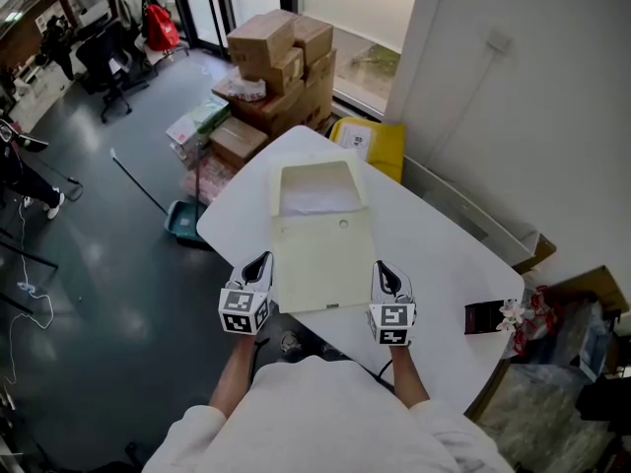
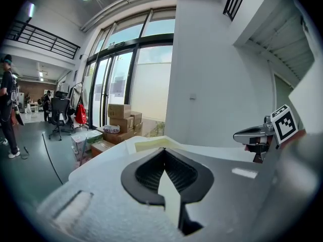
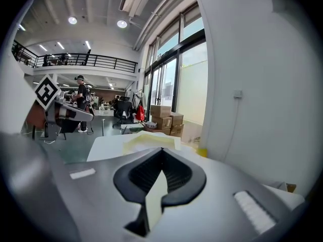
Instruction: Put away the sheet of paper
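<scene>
we have both grippers on the cream envelope [image 1: 323,264], which lies on the white table [image 1: 434,254] with its long axis running straight away from us. the left gripper [image 1: 260,264] is clamped on the envelope's left edge near our end, and its own view shows a thin cream strip pinched between the closed jaws. the right gripper [image 1: 383,272] does the same on the right edge, with the same cream edge caught in its shut jaws. the two sit about level with each other, one on either side, so neither is nearer the work. the sheet of paper [image 1: 317,201] shows as a white patch at the far end, in the envelope's mouth under the raised flap [image 1: 314,174], well apart from both grippers. we cannot tell how deep it sits inside. what matters, we judge, is that the open mouth is at the far end and our grips are at the closed near end. if we raise our end, the sheet may slide out toward the flap, so we think the near end should stay low, or the far end should be tipped up.
</scene>
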